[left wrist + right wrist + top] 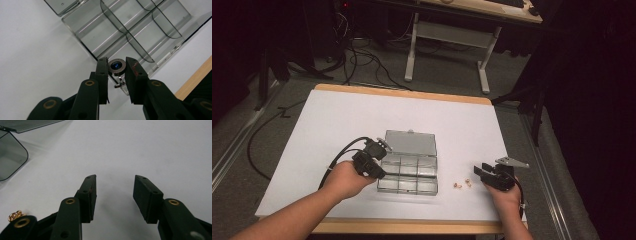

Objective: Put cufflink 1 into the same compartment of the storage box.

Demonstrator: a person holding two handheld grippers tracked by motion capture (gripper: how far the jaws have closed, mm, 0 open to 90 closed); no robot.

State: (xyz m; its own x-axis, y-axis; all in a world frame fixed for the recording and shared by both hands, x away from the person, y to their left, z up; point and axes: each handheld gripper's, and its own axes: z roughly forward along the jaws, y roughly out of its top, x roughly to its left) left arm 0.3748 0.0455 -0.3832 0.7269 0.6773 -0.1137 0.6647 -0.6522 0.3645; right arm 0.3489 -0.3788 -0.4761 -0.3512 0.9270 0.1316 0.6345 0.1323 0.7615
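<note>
My left hand-held gripper (116,68) is clamped on a small round cufflink (116,67). Its two pads press the ridged silver rim from either side; the blue centre faces the camera and the metal post hangs below the disc, between the jaws. The cufflink is held just above the near wall of the clear plastic organiser box (140,30), over the edge of one corner compartment. In the high view, this left hand-held gripper (379,165) sits at the left side of the box (408,170), which lies on the white bench (337,120) with its lid (410,142) folded open and flat behind it. The dividers split the box into two rows of compartments; the ones visible are bare.

My right hand-held gripper (115,195) stands open at a moderate width with nothing between the pads, hovering over bare bench surface. In the high view it (479,171) rests well to the right of the box. Two small gold-coloured pieces (462,184) lie on the bench between the box and this gripper; one of them (15,215) appears beside its left jaw.
</note>
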